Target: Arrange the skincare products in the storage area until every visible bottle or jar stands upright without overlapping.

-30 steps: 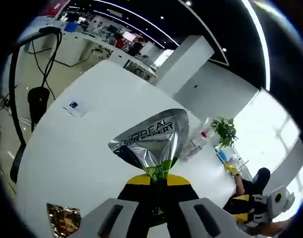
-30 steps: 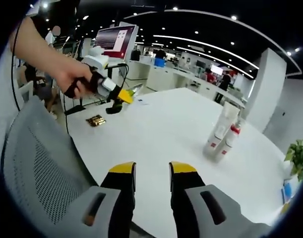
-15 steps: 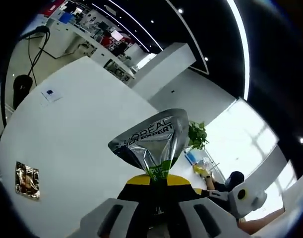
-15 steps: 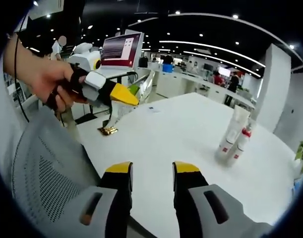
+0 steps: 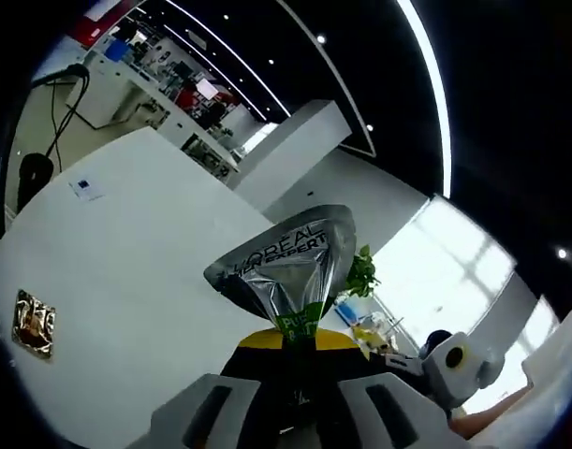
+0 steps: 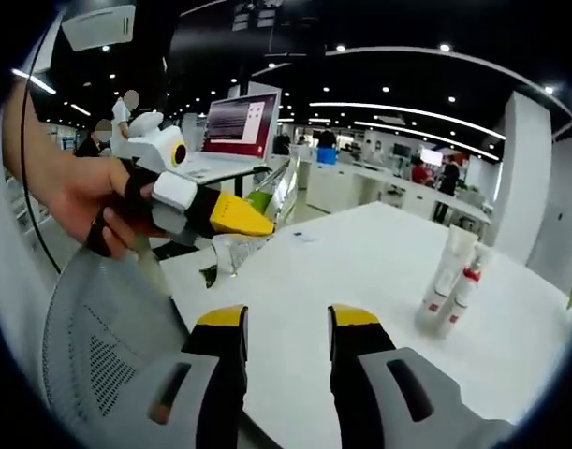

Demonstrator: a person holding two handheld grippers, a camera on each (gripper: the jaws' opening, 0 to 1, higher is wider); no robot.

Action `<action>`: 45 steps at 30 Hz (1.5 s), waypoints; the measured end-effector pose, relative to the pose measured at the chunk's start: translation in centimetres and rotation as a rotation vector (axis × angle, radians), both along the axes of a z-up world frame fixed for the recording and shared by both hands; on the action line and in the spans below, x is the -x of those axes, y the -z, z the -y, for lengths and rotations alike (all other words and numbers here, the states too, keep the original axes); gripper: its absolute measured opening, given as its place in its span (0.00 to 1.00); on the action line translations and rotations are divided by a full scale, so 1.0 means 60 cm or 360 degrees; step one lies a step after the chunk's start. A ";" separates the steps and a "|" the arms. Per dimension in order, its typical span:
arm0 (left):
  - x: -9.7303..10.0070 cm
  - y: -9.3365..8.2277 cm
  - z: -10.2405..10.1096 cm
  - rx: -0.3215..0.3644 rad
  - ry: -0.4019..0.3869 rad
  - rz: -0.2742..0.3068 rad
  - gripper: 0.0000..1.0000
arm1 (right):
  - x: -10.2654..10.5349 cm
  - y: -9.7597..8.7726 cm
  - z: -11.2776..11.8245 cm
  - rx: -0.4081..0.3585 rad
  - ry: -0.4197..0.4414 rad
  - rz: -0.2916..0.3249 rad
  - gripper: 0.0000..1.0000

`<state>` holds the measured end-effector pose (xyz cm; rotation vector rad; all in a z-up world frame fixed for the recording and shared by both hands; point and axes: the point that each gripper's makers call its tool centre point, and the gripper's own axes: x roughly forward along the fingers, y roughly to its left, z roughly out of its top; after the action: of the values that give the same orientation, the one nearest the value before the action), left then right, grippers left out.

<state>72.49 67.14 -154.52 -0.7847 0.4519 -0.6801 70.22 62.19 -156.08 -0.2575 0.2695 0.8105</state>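
A silver L'Oreal sachet [image 5: 287,267] with a green lower band stands up between the yellow tips of my left gripper [image 5: 300,341], which is shut on it, held above the white table [image 5: 145,253]. In the right gripper view a hand holds that left gripper [image 6: 253,220] at the left, with the sachet [image 6: 282,190] seen edge-on at its tip. My right gripper [image 6: 286,323] is open with nothing between its fingers, low over the table's near edge. Two white tubes [image 6: 451,273], one with a red cap [image 6: 469,276], stand upright close together at the right.
A gold foil packet [image 5: 33,323] lies on the table at the left, and a small card [image 5: 84,190] farther off. A grey mesh chair [image 6: 98,365] sits below the hand. A monitor [image 6: 243,126] stands behind, and a potted plant [image 5: 362,271] beyond the table.
The left gripper, still holding the sachet, has risen and come nearer to the right gripper's camera. Both cameras have shifted; the tubes and the gold packet stay where they were on the table.
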 end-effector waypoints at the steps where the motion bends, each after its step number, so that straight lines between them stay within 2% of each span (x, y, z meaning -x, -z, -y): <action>1: 0.002 0.000 -0.001 0.0012 -0.0007 0.0022 0.05 | 0.001 -0.002 0.000 -0.0007 -0.0001 0.0007 0.31; 5: 0.011 -0.007 -0.009 0.0097 -0.0076 0.0048 0.05 | 0.007 -0.020 -0.005 -0.0090 -0.0039 0.0045 0.32; 8: 0.016 -0.007 -0.018 0.0125 -0.0108 0.0034 0.06 | 0.024 -0.028 -0.022 -0.0182 -0.0128 0.0004 0.32; 12: 0.008 -0.020 -0.030 0.0152 -0.0190 0.0086 0.06 | 0.044 -0.048 -0.038 -0.0250 -0.0225 0.0074 0.38; 13: 0.008 -0.017 -0.030 0.0158 -0.0206 0.0070 0.06 | 0.050 -0.045 -0.041 -0.0234 -0.0254 0.0080 0.39; 16: 0.006 -0.014 -0.028 0.0270 -0.0271 0.0009 0.06 | 0.060 -0.012 -0.046 -0.0040 -0.0303 0.0062 0.41; 19: 0.009 -0.017 -0.009 0.0308 -0.0239 0.0018 0.06 | 0.058 -0.008 -0.051 -0.0024 -0.0309 0.0075 0.45; 23: 0.017 -0.031 0.020 0.0459 -0.0236 -0.0001 0.06 | 0.051 -0.014 -0.045 -0.0047 -0.0278 0.0084 0.51; 24: 0.017 -0.036 0.022 0.0521 -0.0262 -0.0006 0.06 | 0.051 -0.012 -0.044 -0.0032 -0.0277 0.0087 0.51; 26: 0.021 -0.041 0.030 0.0576 -0.0270 -0.0012 0.06 | 0.054 -0.006 -0.047 0.0004 -0.0287 0.0095 0.50; 28: 0.025 -0.041 0.040 0.0570 -0.0250 -0.0016 0.06 | 0.051 -0.002 -0.043 0.0053 -0.0274 0.0113 0.49; 31: 0.034 -0.043 0.061 0.0541 -0.0159 -0.0031 0.06 | 0.048 -0.006 -0.039 0.0048 -0.0252 0.0130 0.47; 32: 0.035 -0.043 0.062 0.0543 -0.0153 -0.0034 0.06 | 0.043 -0.007 -0.034 0.0083 -0.0236 0.0166 0.42; 35: 0.038 -0.040 0.071 0.0557 -0.0113 -0.0057 0.06 | 0.042 -0.001 -0.028 0.0140 -0.0218 0.0175 0.29; 39: 0.049 -0.038 0.092 0.0558 -0.0019 -0.0088 0.06 | 0.042 -0.008 -0.027 0.0114 -0.0204 0.0191 0.28; 42: 0.051 -0.035 0.095 0.0549 0.0004 -0.0090 0.06 | 0.047 -0.005 -0.030 0.0132 -0.0225 0.0192 0.23; 45: 0.050 -0.034 0.093 0.0564 0.0007 -0.0093 0.06 | 0.043 -0.005 -0.027 0.0158 -0.0206 0.0219 0.21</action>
<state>69.48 61.55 -152.49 -1.1403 0.3904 -0.7533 67.62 63.82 -155.78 -0.4257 0.1651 0.9038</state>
